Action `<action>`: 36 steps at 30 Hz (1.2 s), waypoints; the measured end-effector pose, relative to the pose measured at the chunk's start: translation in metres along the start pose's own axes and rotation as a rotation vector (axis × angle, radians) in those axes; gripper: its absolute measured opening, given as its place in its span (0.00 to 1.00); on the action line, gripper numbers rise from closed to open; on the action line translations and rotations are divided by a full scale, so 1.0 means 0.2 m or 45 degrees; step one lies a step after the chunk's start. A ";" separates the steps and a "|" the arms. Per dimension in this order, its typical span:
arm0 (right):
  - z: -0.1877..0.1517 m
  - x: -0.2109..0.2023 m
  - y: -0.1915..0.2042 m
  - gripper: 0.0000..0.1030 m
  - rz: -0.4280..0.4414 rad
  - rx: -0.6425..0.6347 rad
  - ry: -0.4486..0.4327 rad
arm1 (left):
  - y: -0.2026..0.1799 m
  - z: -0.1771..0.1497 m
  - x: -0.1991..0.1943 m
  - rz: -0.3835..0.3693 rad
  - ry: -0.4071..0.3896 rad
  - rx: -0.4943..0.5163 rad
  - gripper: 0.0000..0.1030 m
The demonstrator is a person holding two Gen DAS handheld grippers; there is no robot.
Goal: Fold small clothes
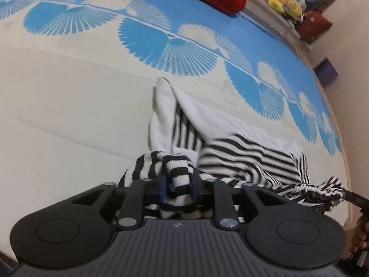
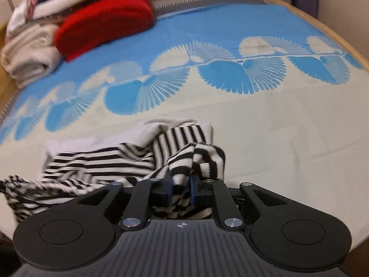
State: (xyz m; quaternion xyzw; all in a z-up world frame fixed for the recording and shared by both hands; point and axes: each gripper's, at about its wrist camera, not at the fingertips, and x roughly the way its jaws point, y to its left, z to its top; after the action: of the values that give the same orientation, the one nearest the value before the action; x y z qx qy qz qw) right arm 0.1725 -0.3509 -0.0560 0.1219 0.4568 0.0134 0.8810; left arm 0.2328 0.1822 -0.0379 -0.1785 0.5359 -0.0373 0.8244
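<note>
- Striped garment (image 1: pixel 242 159) stretches between both tongs, over the bedspread (image 1: pixel 69 115).
- Left gripper (image 1: pixel 178 190) pinches one bunched corner.
- Right gripper (image 2: pixel 181 188) pinches another; keeping both level should even the fold.

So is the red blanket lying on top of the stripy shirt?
No, the red blanket sits far back on the bed, well apart from the stripy shirt.

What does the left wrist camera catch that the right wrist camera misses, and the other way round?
Only the left view shows the yellow plush toys on a shelf and its own left claw. Only the right view shows the pile of pale folded clothes beside the red garment, plus the right claw. Both show the striped garment, pinched by each claw, on the blue and cream bedcover.
</note>
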 end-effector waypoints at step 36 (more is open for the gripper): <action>-0.13 0.19 0.22 0.51 -0.210 -0.755 -0.213 | -0.29 -0.07 0.12 0.349 -0.200 0.683 0.81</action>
State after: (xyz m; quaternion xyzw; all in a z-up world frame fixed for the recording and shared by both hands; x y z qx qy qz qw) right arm 0.1771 -0.2989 -0.0902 -0.1772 0.3672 0.0643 0.9108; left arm 0.2383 0.1177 -0.0440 0.1170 0.4608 -0.0518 0.8782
